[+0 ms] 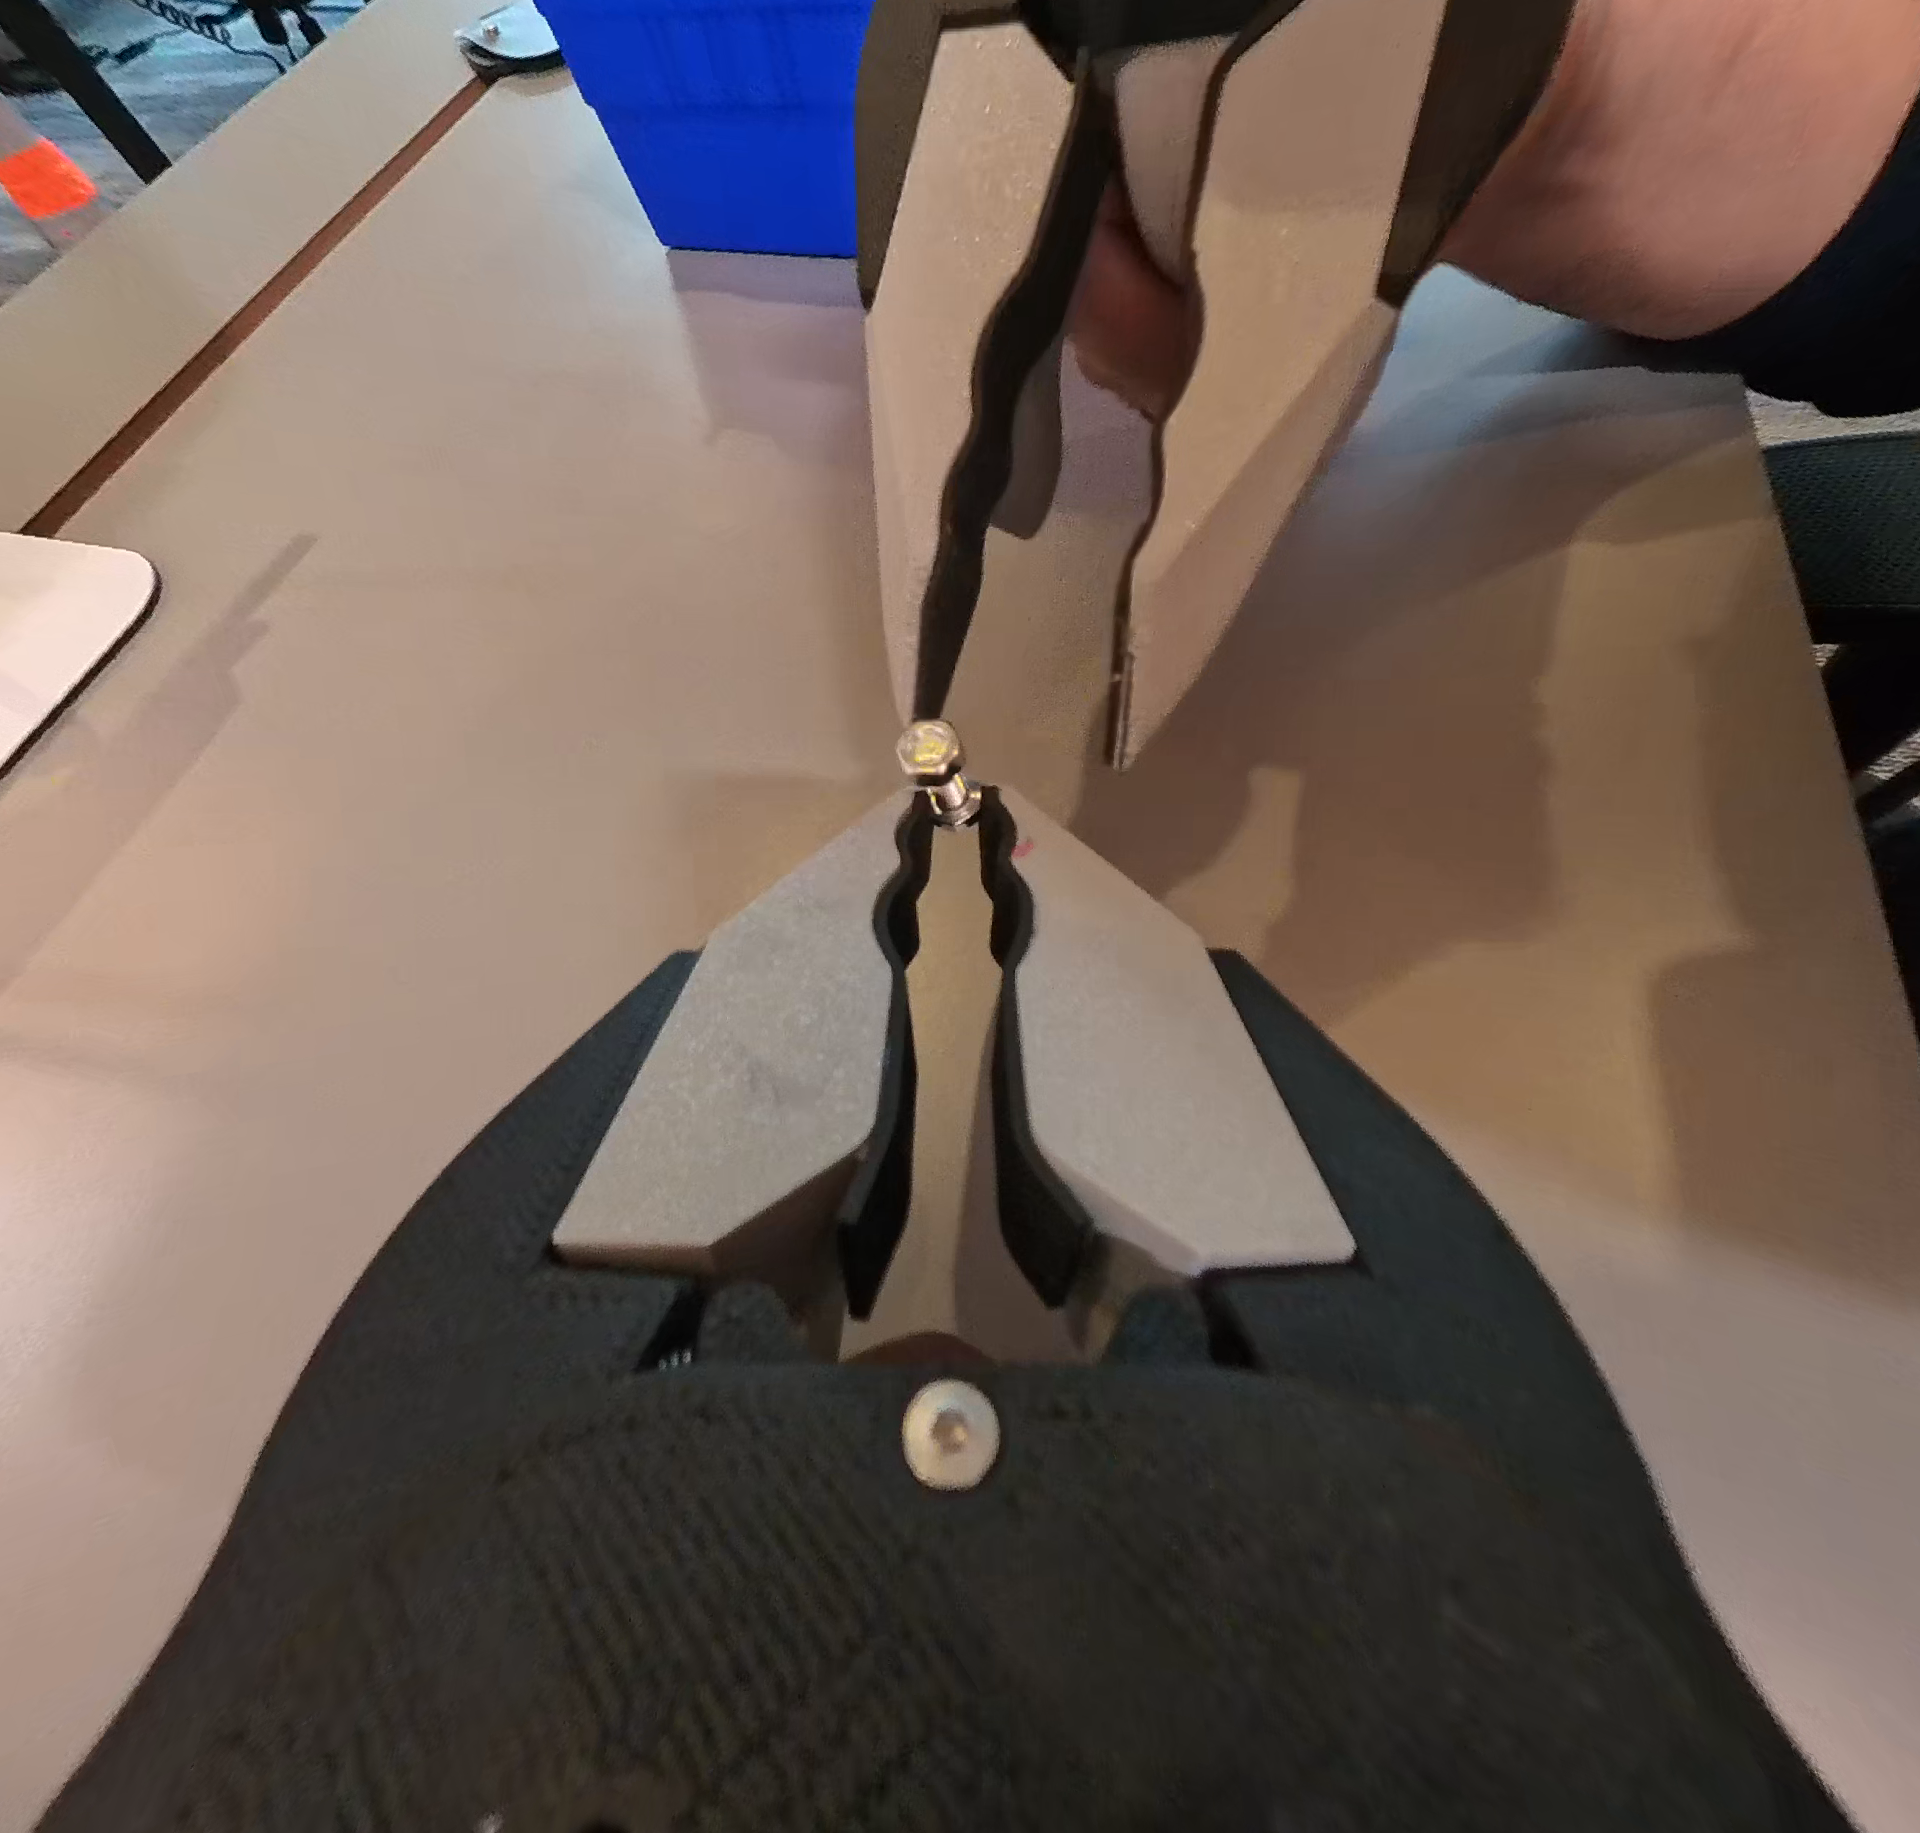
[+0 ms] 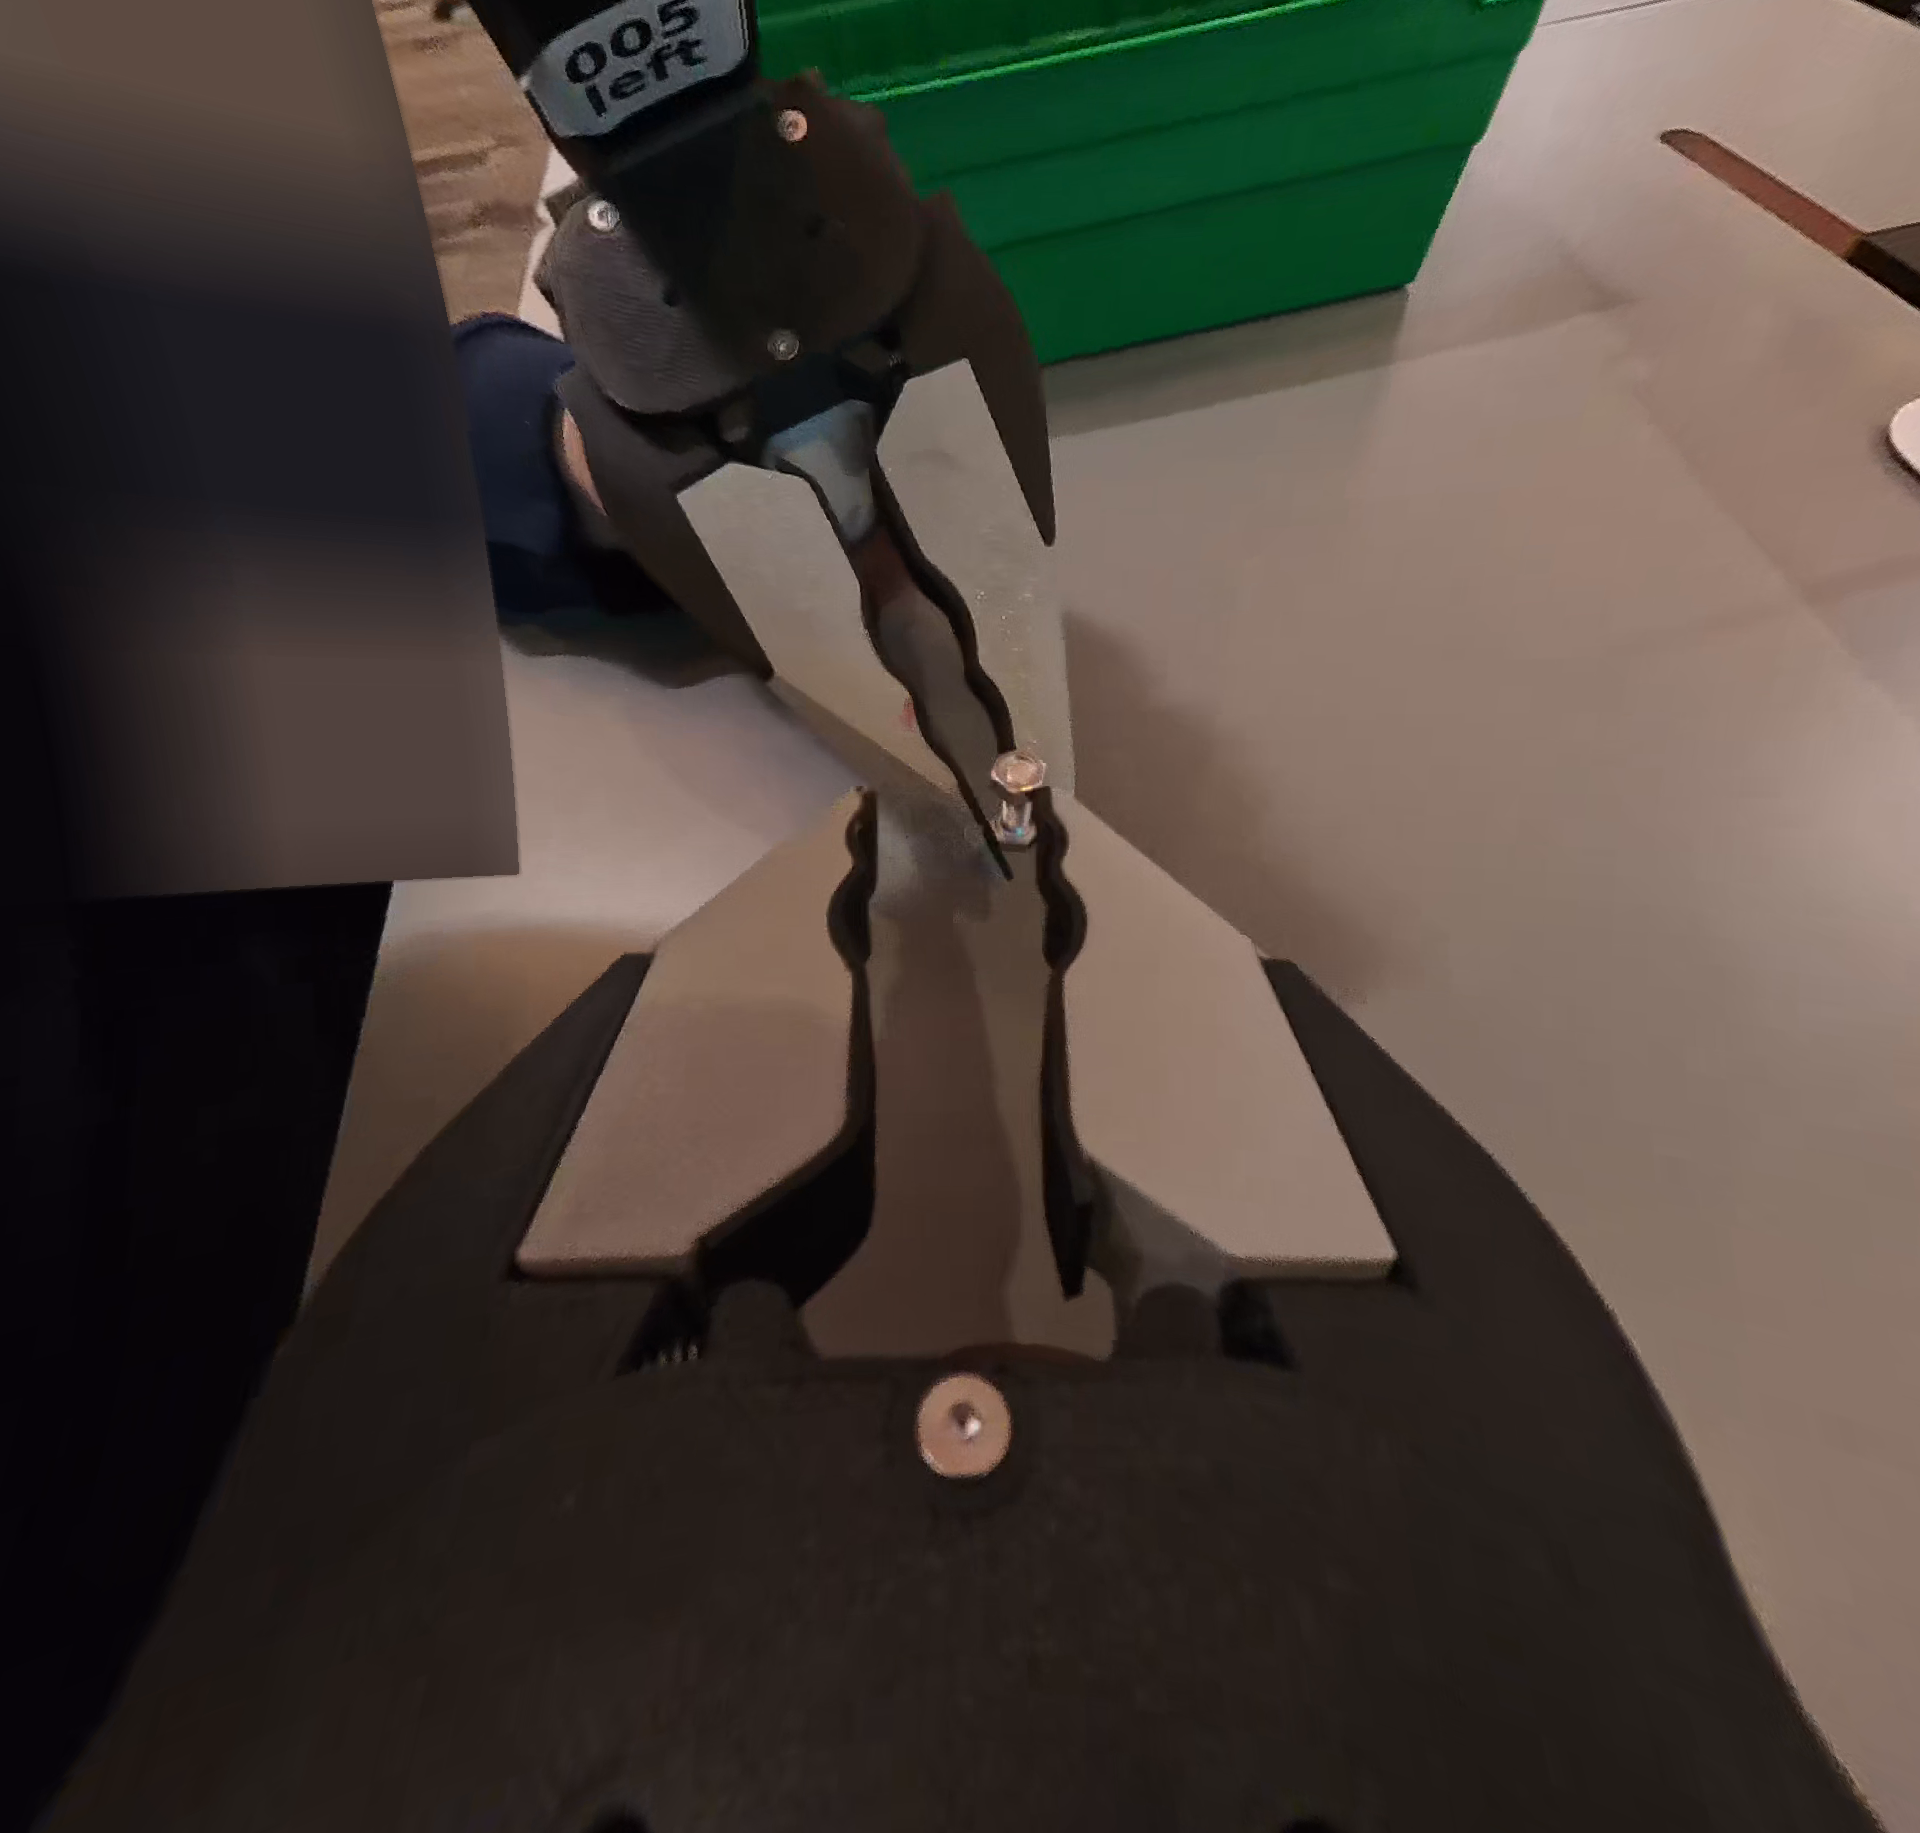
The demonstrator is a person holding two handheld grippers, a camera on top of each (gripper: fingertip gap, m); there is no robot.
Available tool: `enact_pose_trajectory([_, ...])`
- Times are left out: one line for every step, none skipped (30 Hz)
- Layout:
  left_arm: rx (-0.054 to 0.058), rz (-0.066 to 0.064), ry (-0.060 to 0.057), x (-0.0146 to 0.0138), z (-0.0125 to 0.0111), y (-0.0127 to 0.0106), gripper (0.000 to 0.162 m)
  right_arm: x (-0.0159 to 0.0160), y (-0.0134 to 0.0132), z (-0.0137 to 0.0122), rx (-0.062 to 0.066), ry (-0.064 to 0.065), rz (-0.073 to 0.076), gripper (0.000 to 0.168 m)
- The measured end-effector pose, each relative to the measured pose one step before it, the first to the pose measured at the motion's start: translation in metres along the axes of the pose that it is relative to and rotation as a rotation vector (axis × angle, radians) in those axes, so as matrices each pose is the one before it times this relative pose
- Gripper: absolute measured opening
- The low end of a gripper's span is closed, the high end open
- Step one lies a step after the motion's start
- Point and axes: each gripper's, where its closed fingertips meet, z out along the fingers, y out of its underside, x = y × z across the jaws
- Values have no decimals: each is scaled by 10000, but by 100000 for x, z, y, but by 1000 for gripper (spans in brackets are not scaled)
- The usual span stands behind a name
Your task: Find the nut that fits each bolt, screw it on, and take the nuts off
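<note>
A small silver bolt with a hex head (image 1: 928, 744) carries a nut (image 1: 961, 809) on its shank. My left gripper (image 1: 951, 815) is shut on the bolt at the nut and holds it above the grey table (image 1: 468, 744). My right gripper (image 1: 1018, 739) comes in from the far side, open, with one fingertip (image 1: 923, 713) against the bolt head. In the right wrist view the bolt (image 2: 1016, 773) stands beside my right gripper's (image 2: 956, 807) right fingertip (image 2: 1051, 827), while the left gripper (image 2: 1003, 833) reaches down from the upper left.
A blue bin (image 1: 727, 121) stands at the back of the table in the left wrist view. A green bin (image 2: 1195, 152) stands behind the left gripper in the right wrist view. A white pad (image 1: 52, 630) lies at the left edge. A person's hand (image 1: 1714, 173) holds the right gripper. Less than 4 cm separates the two grippers' tips.
</note>
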Motion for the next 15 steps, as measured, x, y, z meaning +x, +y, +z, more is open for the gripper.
enact_pose_trajectory([-9,-16,-26,-69,-11,44,7,-73,83,-57,-84,36,-161,25])
enact_pose_trajectory([28,-24,-33,-91,-34,-23,7,-512,-37,-161,20,-297,-92,12])
enact_pose_trajectory([19,-22,1,-50,-41,-33,7,-458,-234,-151,156,-279,48,10])
enact_pose_trajectory([21,-12,-4,-22,-25,-27,7,-19,-165,-106,91,-30,76,11])
enact_pose_trajectory([22,4,2,19,-1,-47,7,282,-2,-45,-9,146,10,14])
enact_pose_trajectory([-3,11,11,34,24,-2,7,491,66,-4,-35,258,8,18])
enact_pose_trajectory([-17,15,18,51,34,28,7,662,43,21,-12,345,73,22])
enact_pose_trajectory([-14,16,15,53,27,4,7,503,88,87,-21,233,131,25])
enact_pose_trajectory([-3,17,-3,20,26,-5,7,112,155,115,-51,-4,121,26])
enact_pose_trajectory([-6,3,-6,-1,-3,7,7,-245,152,135,-56,-181,51,27])
enact_pose_trajectory([4,-8,-13,-42,-6,-8,7,-438,71,83,-30,-235,-33,27])
enact_pose_trajectory([4,-14,-31,-76,-35,11,7,-570,34,11,-35,-261,-109,25])
enact_pose_trajectory([12,-15,-22,-80,-53,3,7,-563,48,-51,-73,-243,-186,19])
enact_pose_trajectory([17,-27,-6,-55,-37,-22,7,-734,-143,-94,59,-344,-196,13])
enact_pose_trajectory([18,-2,-5,-20,-21,-15,7,-465,-302,-98,139,-201,-98,14])
